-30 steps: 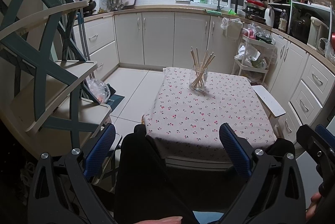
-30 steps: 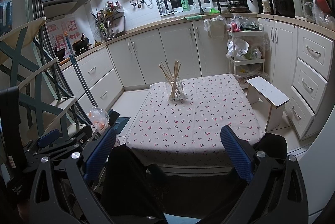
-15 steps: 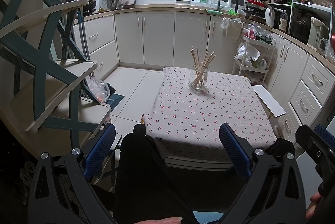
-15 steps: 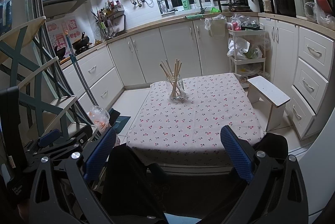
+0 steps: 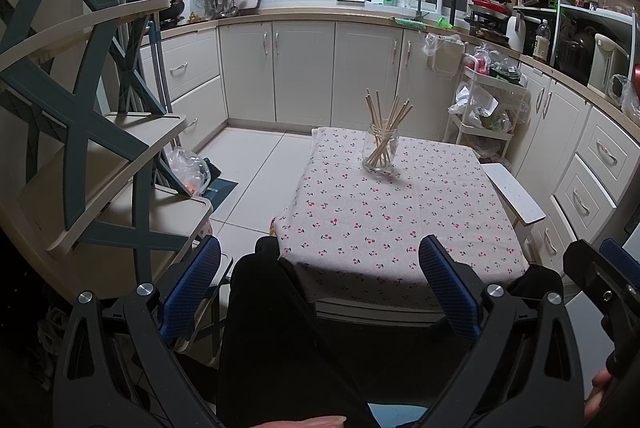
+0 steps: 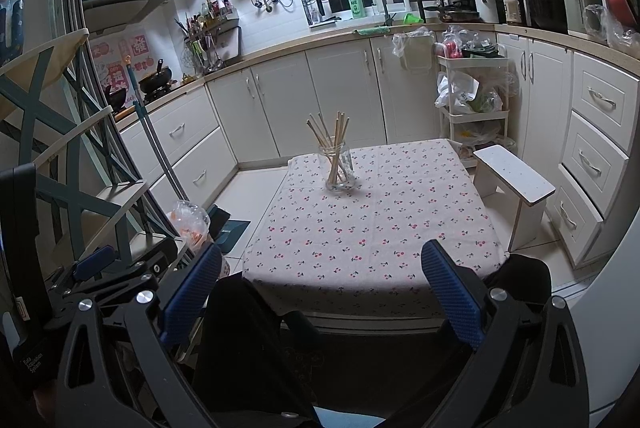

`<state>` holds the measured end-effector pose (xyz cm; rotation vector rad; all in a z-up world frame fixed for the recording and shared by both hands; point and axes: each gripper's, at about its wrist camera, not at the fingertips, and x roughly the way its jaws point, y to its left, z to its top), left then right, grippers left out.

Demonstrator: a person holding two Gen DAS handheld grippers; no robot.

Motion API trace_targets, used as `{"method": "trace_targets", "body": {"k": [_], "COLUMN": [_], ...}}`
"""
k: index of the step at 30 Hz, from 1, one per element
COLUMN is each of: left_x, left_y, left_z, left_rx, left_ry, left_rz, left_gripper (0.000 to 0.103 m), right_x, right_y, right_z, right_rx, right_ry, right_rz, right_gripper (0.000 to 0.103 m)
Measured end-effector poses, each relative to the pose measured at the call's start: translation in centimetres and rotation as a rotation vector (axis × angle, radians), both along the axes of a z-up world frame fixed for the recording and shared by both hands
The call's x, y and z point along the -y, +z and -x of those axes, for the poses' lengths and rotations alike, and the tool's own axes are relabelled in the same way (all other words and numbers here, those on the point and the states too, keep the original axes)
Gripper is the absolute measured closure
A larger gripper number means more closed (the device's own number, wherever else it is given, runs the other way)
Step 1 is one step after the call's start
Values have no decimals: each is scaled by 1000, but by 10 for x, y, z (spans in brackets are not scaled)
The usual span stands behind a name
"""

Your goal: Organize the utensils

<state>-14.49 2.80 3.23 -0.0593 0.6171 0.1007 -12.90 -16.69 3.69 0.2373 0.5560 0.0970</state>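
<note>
We held the left hand-held gripper (image 5: 320,288) with its jaws spread wide and nothing between them, low and in front of the near edge of the worktop (image 5: 400,228). The right hand-held gripper (image 6: 322,290) was the same: wide open, empty, and well apart from the things of the task.

The chopsticks (image 5: 386,126) stood in a glass jar (image 5: 380,154) toward the far side of the worktop, fanned out and leaning in different directions. In our judgement the main risk was the jar. It looked light and tall, and the sticks rose well above its rim, so a pull to the side on one stick could tip it or drag it on the tablecloth (image 6: 372,228). The cloth hung over the near edge and could slide if a gripper pressed on it. Because the sticks crossed each other, a grip on one could also lift or scatter its neighbours.

For moving, the surface between the grippers and the jar was free. A shelf rack (image 5: 100,148) stood close on the left, and a white stool (image 6: 516,180) just beside the right edge of the worktop, so wide swings to either side had less room than a straight reach.
</note>
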Motion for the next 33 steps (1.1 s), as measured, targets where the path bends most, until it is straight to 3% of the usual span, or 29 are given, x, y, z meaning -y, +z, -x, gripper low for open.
{"method": "trace_targets", "body": {"k": [25, 30, 33], "left_x": [1, 5, 4], "left_y": [-8, -10, -10], "left_z": [2, 8, 10], "left_rx": [-6, 36, 38], "left_ry": [-1, 17, 10], "left_rz": [0, -45, -31], "left_gripper": [8, 8, 8], "right_x": [-4, -5, -7], "right_y": [-5, -5, -8], "right_z": [7, 5, 11], "right_rx": [-8, -10, -10], "right_ry": [2, 3, 3], "right_rz": [-1, -2, -2], "right_gripper": [7, 7, 7]}}
